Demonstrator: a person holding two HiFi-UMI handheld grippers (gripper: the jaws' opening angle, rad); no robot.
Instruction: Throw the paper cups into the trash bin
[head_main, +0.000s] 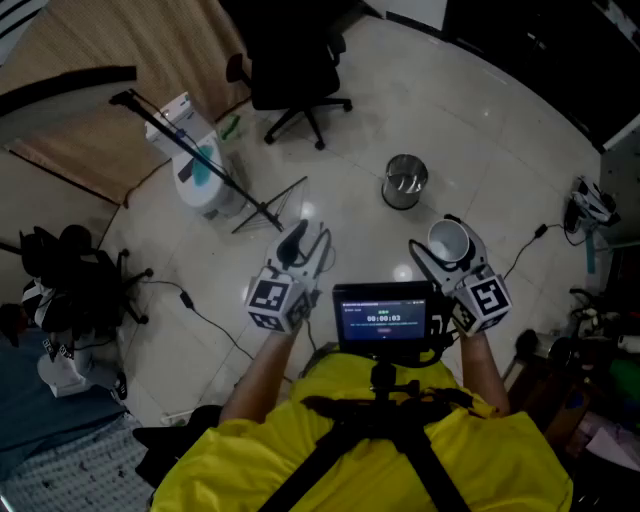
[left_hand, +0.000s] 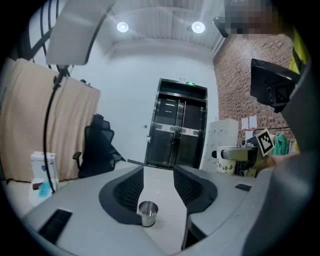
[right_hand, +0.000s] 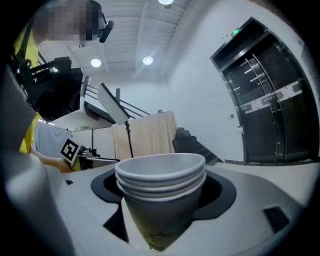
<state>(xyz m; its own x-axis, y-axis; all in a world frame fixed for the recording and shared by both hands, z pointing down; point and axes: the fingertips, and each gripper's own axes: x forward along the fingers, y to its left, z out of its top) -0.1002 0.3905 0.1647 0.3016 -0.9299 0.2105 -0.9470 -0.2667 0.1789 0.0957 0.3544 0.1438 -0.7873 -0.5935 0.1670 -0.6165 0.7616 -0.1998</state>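
Observation:
A stack of white paper cups (right_hand: 160, 192) sits nested between the jaws of my right gripper (right_hand: 161, 210), which is shut on it; the rims look squeezed slightly oval. In the head view the cups (head_main: 447, 240) are held mouth-up in the right gripper (head_main: 446, 250). The small round metal trash bin (head_main: 404, 182) stands on the pale floor ahead of both grippers, a little left of the cups. My left gripper (head_main: 305, 243) is open with nothing in it. In the left gripper view the bin (left_hand: 147, 213) shows far off through the gap between its jaws (left_hand: 159, 186).
A black office chair (head_main: 295, 75) stands at the back. A white water bottle unit (head_main: 195, 165) and a black light stand (head_main: 205, 165) are at the left. Cables (head_main: 205, 320) cross the floor. A small monitor (head_main: 383, 318) sits on the chest rig. Dark lift doors (left_hand: 180, 131) lie beyond.

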